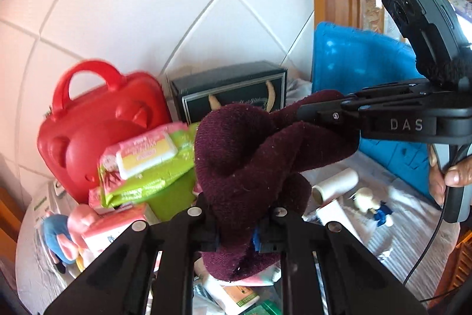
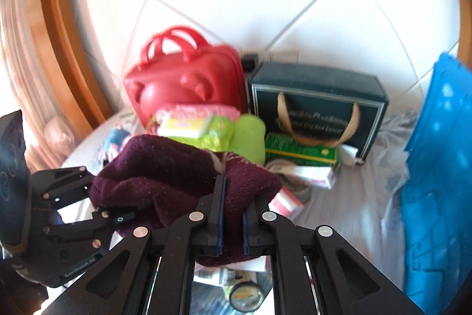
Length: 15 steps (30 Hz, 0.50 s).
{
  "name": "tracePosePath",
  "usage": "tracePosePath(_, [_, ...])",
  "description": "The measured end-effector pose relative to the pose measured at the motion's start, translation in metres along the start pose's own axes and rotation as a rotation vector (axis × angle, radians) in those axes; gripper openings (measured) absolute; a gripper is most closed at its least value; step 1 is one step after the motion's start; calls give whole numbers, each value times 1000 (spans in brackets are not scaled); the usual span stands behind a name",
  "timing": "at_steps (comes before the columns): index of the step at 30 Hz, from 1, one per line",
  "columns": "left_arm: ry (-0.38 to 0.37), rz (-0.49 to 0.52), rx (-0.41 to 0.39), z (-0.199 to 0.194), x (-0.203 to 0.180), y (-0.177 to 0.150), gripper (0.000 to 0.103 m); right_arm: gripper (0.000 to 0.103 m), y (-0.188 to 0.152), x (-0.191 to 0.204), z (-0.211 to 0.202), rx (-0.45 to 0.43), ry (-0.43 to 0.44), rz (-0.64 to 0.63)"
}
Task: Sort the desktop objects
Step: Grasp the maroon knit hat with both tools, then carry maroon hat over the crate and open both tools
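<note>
A dark maroon knitted cloth (image 1: 236,152) hangs bunched in the air between both grippers. In the left wrist view, my left gripper (image 1: 242,226) is shut on its lower end, and the blue pads press into the knit. From the right, my right gripper (image 1: 318,123) pinches the cloth's other end, with a person's hand (image 1: 448,176) on its handle. In the right wrist view, my right gripper (image 2: 234,205) is shut on a fold of the maroon cloth (image 2: 153,167). At the left, the left gripper (image 2: 100,197) clamps the same cloth.
Against the tiled wall stand a red carry case (image 1: 97,132), a dark gift box (image 1: 230,96) and a blue board (image 1: 354,64). A green and pink wipes pack (image 1: 147,161), a white roll (image 1: 336,185), a small figurine (image 1: 371,202) and a plush toy (image 1: 59,235) crowd the cloth-covered table (image 2: 354,211).
</note>
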State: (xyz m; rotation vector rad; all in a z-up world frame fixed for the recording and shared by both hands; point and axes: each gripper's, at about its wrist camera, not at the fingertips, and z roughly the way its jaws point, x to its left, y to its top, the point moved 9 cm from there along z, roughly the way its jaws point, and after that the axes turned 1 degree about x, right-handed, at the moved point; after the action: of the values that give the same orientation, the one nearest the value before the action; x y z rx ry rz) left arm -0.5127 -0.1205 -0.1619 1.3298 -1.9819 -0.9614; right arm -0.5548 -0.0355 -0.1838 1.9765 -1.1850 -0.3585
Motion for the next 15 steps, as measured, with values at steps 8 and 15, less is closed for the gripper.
tracePosePath(8, [-82,99,-164,-87,-49,60,14,9,30,16,-124,-193,-89,9])
tracePosePath(15, [-283,241,-299,-140,-144,110,14,9,29,-7,-258,-343,-286,73])
